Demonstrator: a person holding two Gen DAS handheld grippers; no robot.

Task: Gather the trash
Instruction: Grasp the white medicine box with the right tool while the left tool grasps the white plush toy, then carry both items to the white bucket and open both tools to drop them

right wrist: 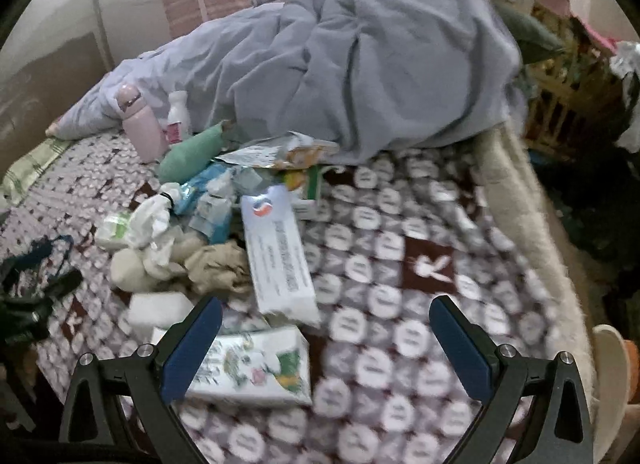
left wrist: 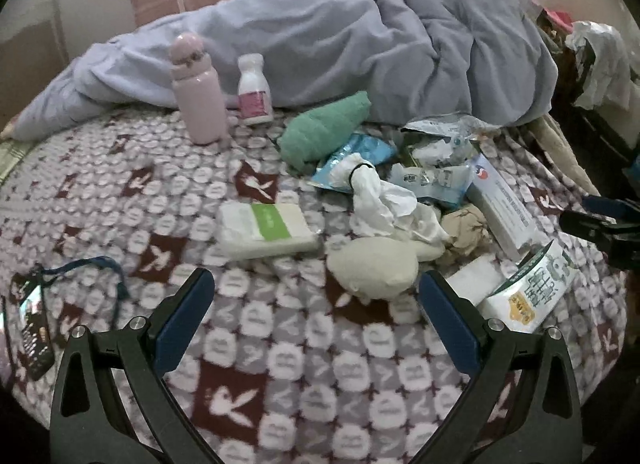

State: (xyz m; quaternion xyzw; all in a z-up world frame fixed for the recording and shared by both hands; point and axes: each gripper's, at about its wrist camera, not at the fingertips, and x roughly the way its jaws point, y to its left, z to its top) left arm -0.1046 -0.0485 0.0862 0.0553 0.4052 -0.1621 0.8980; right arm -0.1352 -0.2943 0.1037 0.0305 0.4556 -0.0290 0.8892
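Before the trash pile (left wrist: 404,199), bare patterned blanket (left wrist: 320,364).

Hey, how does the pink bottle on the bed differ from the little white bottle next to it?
The pink bottle is taller and wider than the white bottle. The pink bottle is plain pink with a rounded cap; the white bottle carries a magenta label and has a white cap. The pink bottle stands nearer the left gripper, the white bottle just behind and to its right. Both stand upright on the patterned blanket, in front of the lavender duvet.
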